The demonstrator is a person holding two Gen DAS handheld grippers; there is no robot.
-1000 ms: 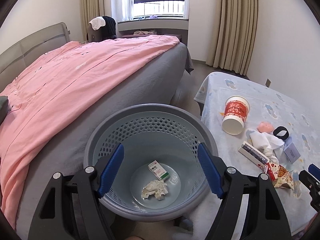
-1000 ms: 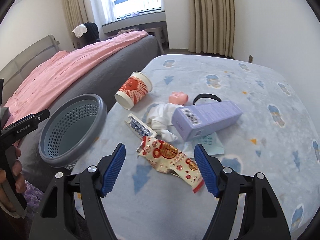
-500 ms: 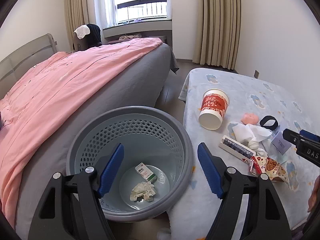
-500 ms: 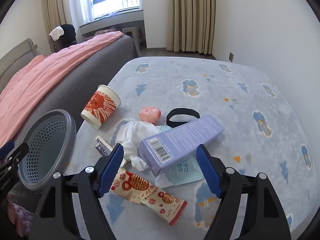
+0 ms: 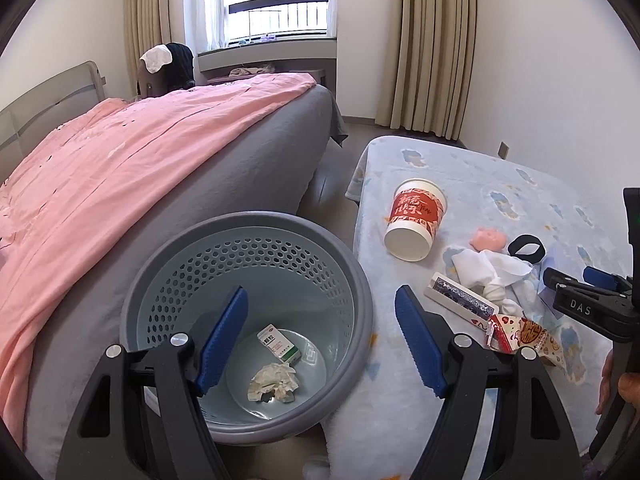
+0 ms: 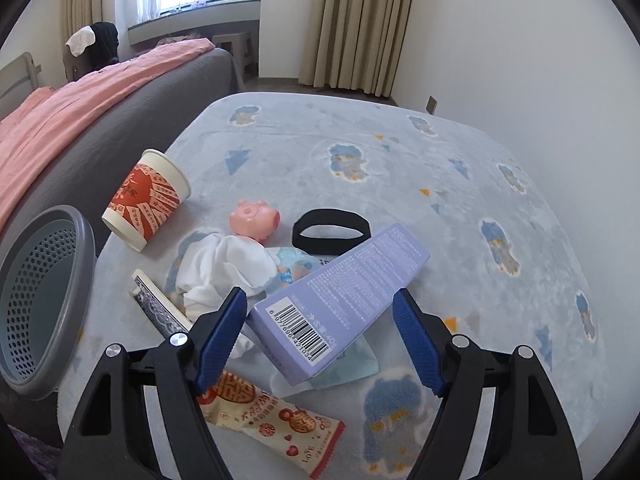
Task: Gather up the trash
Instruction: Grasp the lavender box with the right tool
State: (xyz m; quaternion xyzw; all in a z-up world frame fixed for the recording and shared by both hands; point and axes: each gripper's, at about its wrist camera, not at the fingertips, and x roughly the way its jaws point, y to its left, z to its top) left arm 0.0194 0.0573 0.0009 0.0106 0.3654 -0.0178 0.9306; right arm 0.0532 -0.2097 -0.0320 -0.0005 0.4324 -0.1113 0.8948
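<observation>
Lilac cardboard, the long box (image 6: 340,300) lies centre frame on the rug, propped over a cloth and looking light, stiff, crushable; right tongs (image 6: 318,338) gape around its barcode end, best pinched across the narrow sides. Left tongs (image 5: 320,340) gape, empty, over the basket (image 5: 352,280).

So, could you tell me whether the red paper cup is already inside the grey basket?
No, the red paper cup lies on its side on the blue blanket, outside the grey basket.
</observation>
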